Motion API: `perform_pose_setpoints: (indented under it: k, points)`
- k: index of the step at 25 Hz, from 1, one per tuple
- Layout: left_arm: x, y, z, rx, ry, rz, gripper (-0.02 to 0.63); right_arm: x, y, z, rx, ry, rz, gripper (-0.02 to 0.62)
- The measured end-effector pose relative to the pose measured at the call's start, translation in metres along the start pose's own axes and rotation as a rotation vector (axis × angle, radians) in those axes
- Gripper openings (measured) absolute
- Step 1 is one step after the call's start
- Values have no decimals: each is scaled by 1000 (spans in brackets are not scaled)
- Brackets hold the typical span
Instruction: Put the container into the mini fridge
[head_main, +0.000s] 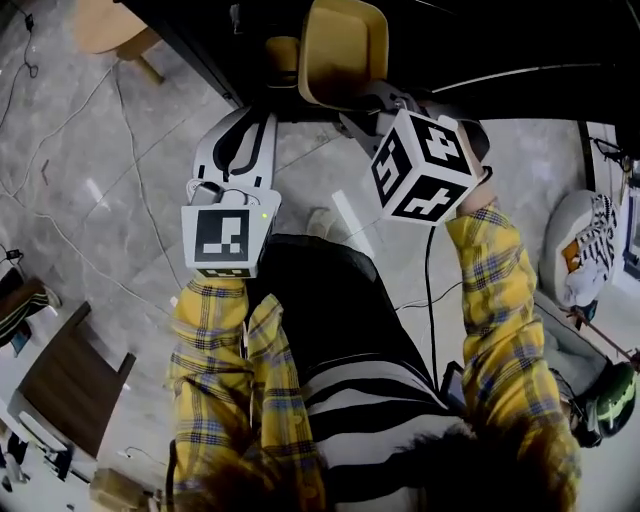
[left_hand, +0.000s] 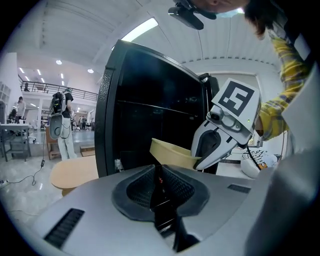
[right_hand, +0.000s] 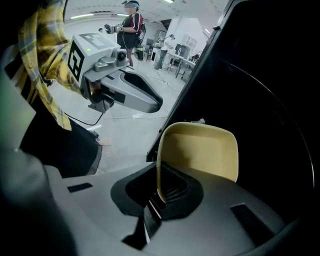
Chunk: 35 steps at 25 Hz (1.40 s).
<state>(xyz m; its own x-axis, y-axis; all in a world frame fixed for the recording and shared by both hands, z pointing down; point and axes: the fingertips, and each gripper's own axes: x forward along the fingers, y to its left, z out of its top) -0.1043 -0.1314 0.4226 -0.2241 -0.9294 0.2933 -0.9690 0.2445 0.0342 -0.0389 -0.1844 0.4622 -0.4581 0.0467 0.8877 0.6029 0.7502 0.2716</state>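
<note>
A pale yellow container (head_main: 345, 48) hangs tilted on its side against the dark front of the black mini fridge (head_main: 520, 40). My right gripper (head_main: 352, 108) is shut on its rim. In the right gripper view the container (right_hand: 200, 150) stands up from the jaws of the right gripper (right_hand: 159, 186), with the fridge's dark inside (right_hand: 265, 100) behind it. My left gripper (head_main: 243, 118) hovers to the left of the container, shut with nothing in it. In the left gripper view its jaws (left_hand: 158, 181) meet, and the container (left_hand: 170, 154) and the mini fridge (left_hand: 150, 110) lie just ahead.
A round wooden table (head_main: 110, 25) stands left of the fridge. A brown chair (head_main: 70, 385) is at the lower left, and cables (head_main: 130, 180) trail over the grey floor. Shoes and a bag (head_main: 590, 250) lie at the right. People (left_hand: 60, 120) stand far off.
</note>
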Motion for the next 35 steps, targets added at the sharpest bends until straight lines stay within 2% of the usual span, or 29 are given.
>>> perform_pose_setpoints:
  k: [8,16,20,35]
  points:
    - [22,5,-7,6,-27,29,52,22,-31,-8,-40,24,-67,31]
    - [43,7,-14,-38,-45,40,52,35,-62,-10,-39,39,-146,31]
    - [57,13,-9,-41,-81,58,52,42,-75,-8,-54,46,-177,31]
    - [81,26,-1,-75,-133,101,52,54,-121,-16,-1,73,-304,31]
